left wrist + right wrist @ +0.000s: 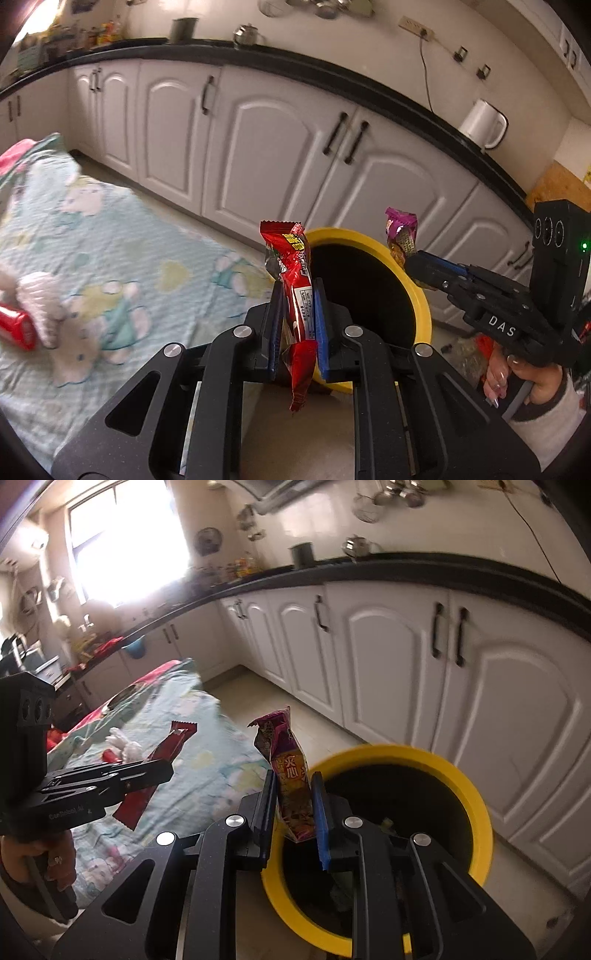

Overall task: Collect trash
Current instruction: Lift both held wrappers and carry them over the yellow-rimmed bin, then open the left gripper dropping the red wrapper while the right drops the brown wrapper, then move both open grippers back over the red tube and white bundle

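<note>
My left gripper (pixel 297 295) is shut on a red snack wrapper (pixel 293 273), held upright just short of the yellow-rimmed trash bin (pixel 421 299). My right gripper (pixel 293 779) is shut on a purple snack wrapper (pixel 288 771), held over the near rim of the same bin (pixel 476 797). The right gripper (pixel 415 266) with its purple wrapper (pixel 400 230) also shows in the left wrist view, over the bin's right rim. The left gripper (pixel 162 768) with the red wrapper (pixel 162 753) shows in the right wrist view, above the table.
A table with a pale cartoon-print cloth (pixel 122 236) lies left of the bin. A red can (pixel 16 328) and crumpled white tissue (pixel 40 302) lie on it. White kitchen cabinets (pixel 258 147) under a black counter stand behind the bin. A white kettle (pixel 482 123) is on the counter.
</note>
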`<state>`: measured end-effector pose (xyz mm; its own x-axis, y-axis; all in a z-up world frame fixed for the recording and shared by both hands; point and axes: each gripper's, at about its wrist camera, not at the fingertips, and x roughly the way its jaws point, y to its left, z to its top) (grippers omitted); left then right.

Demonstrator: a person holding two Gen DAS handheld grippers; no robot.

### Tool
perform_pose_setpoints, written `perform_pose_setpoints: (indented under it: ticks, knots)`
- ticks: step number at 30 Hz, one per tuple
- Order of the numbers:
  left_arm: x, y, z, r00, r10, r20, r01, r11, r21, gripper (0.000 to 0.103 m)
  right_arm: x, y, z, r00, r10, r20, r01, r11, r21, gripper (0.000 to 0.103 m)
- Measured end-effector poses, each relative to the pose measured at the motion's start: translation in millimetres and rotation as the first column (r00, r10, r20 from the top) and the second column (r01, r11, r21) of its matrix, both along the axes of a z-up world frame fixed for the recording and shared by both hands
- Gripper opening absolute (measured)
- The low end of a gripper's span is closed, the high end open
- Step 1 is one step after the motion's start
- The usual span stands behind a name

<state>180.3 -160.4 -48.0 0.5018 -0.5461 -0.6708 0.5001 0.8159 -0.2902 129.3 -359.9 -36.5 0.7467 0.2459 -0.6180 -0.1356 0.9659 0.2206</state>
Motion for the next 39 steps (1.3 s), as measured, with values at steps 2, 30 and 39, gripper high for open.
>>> perform_pose_setpoints:
  ticks: [2,30,39]
  knots:
    - [1.8,-9.7,-4.1,1.0,-0.017,-0.006,0.017,1.0,0.006,0.01,-3.4,-10.7,-7.6,1.0,-0.025,-0.015,0.025,1.0,0.003,0.018]
    - [27.2,-83.2,-57.9,0.987,-0.108,-0.12,0.113,0.993,0.038,0.05,-17.4,-84.1,-65.5,0.959,-0.217,-0.183,0.237,0.967,0.096,0.038]
    - [19.5,-57.8,-41.8,0.998,-0.032,-0.05,0.034,0.998,0.046,0.092,-18.7,-84.5,-63.3,0.954,-0.257,-0.154,0.27,0.96,0.074,0.06]
